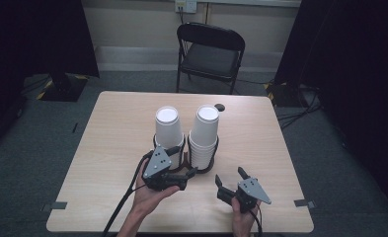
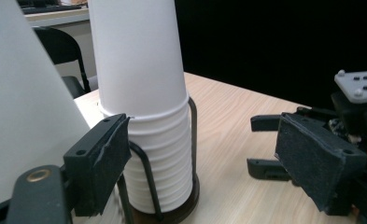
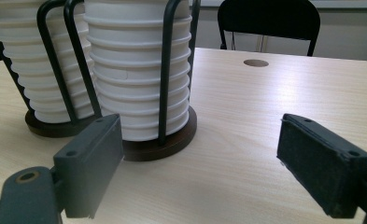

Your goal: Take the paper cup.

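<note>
Standing on the wooden table are two stacks of inverted white paper cups, each seated in a dark wire holder on a round base; the left stack and the right stack are side by side near the table's middle, just beyond both tools. The left gripper sits close against the near side of the holders, jaws released and spread, with its tips pointing at the foot of the right stack; in the left gripper view one pad lies just before a wire upright and nothing is grasped. The right gripper rests nearer the table edge, apart from the stacks, jaws likewise spread wide and empty. Judged step in hand: approaching a stack to take a cup from it. To do this well, the working gripper should rise to the smooth top cup above the wire uprights, close on its wall lightly enough not to crush it, and lift straight up so the cups beneath stay nested; the free gripper may steady the holder base should it drag. No brand, label or legible writing is found on the cups, holders or grippers. A folding chair stands beyond the table
</note>
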The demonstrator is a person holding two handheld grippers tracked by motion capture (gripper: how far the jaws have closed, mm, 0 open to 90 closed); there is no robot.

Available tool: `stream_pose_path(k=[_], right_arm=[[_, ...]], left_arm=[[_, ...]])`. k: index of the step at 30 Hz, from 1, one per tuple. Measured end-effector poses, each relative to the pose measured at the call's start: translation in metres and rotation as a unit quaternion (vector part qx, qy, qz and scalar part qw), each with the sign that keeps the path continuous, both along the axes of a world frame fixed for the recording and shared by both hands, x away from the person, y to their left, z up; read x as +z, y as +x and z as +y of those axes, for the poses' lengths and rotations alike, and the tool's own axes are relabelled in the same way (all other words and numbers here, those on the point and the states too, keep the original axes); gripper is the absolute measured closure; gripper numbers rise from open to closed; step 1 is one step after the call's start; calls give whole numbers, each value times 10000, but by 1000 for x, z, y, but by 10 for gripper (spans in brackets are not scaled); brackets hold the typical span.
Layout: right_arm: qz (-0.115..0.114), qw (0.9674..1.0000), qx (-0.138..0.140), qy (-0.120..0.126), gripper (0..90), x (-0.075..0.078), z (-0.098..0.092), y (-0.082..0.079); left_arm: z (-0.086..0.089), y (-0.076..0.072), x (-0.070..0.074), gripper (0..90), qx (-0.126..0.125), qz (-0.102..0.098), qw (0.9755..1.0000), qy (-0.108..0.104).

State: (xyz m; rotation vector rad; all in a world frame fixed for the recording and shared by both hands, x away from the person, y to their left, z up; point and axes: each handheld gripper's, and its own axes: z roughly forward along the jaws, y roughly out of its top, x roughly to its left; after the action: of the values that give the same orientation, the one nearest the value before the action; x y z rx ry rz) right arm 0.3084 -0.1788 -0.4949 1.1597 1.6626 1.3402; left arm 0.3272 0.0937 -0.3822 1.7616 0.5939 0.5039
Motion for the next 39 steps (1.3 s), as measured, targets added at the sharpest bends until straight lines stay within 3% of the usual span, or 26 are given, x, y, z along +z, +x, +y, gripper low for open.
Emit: stream_pose_path(k=[16, 20, 27, 39], right_arm=[[-4, 10000, 5, 8, 137, 0, 0, 0], [-6, 10000, 7, 11, 137, 0, 0, 0], [-4, 10000, 21, 18, 138, 0, -1, 0], [-1, 10000, 43, 33, 138, 0, -1, 0]], left_arm=[[-13, 16, 24, 163, -135, -13, 9999, 56], [-15, 23, 33, 178, -222, 114, 9997, -35], [-19, 32, 45, 168, -239, 87, 9997, 72], [-31, 48, 68, 160, -85, 52, 9999, 137]])
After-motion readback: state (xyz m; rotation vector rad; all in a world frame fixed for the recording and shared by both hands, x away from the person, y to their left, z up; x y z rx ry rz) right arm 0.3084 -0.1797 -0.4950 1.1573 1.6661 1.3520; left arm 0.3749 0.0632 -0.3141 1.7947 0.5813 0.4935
